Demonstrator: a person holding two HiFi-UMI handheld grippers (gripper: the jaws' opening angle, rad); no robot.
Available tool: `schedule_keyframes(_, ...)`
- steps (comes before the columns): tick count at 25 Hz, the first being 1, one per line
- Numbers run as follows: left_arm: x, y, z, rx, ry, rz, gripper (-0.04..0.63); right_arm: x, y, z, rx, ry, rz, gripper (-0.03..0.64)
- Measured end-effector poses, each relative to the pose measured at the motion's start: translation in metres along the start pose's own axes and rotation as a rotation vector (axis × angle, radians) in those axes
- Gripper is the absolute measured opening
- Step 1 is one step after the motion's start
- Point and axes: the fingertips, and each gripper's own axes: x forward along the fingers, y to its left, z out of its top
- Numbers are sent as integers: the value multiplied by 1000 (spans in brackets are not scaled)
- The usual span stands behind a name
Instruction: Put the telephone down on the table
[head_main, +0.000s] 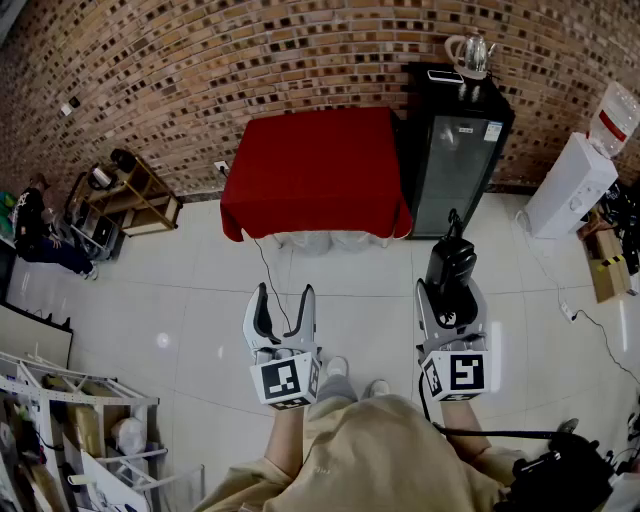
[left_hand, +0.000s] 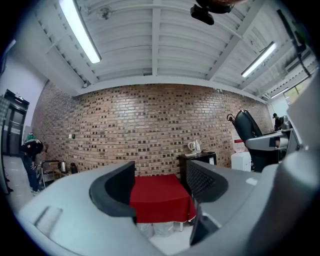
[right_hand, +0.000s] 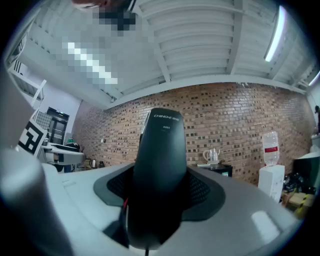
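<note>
Ok so here's where you're at. Your right tongs (head_main: 450, 292) are clamped on the telephone (right_hand: 160, 165), a black handset. The dark pads press on both of its sides, and its top end sticks out past the jaws, pointing away from you and tipped a bit upward. There's small white print near that top end, but it's too small for me to read properly.

Your left tongs (head_main: 285, 296) have their jaws apart with nothing between them. In the left gripper view you look straight through the gap at the red cloth (left_hand: 160, 197).

The telephone is up in the air over the white tiled floor (head_main: 190, 300), on your right side and about level with the left tongs. It's well apart from the tabletop (head_main: 315, 165), so it hasn't been put down yet. The tabletop is ahead of you against the brick wall (head_main: 250, 50), under that red cloth, which hangs down over its edges.

A black cabinet (head_main: 455, 160) stands right up against the tabletop's right side, with a clear kettle (head_main: 470, 52) on top. Further right along the wall is a white water dispenser (head_main: 575, 180). A person (head_main: 40, 235) is over at the far left, near a wooden shelf (head_main: 135, 195).
</note>
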Motion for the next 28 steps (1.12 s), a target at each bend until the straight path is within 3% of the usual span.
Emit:
schedule_keyframes(10,68,28,-36,-25,15,-44,311,69,-8,-37,8,19,-38,274)
schedule_keyframes(16,122,70,-43,-57,56,-92,311,135,21,-33,-40,12,-44,274)
schedule_keyframes(20,154,99,-35,-84,-21,-119,311,178,49,-31,-49,8,-24,275)
schedule_keyframes(28,223,154,-58,-121,24,-153,311,263,79,-44,-68,61,-11,273)
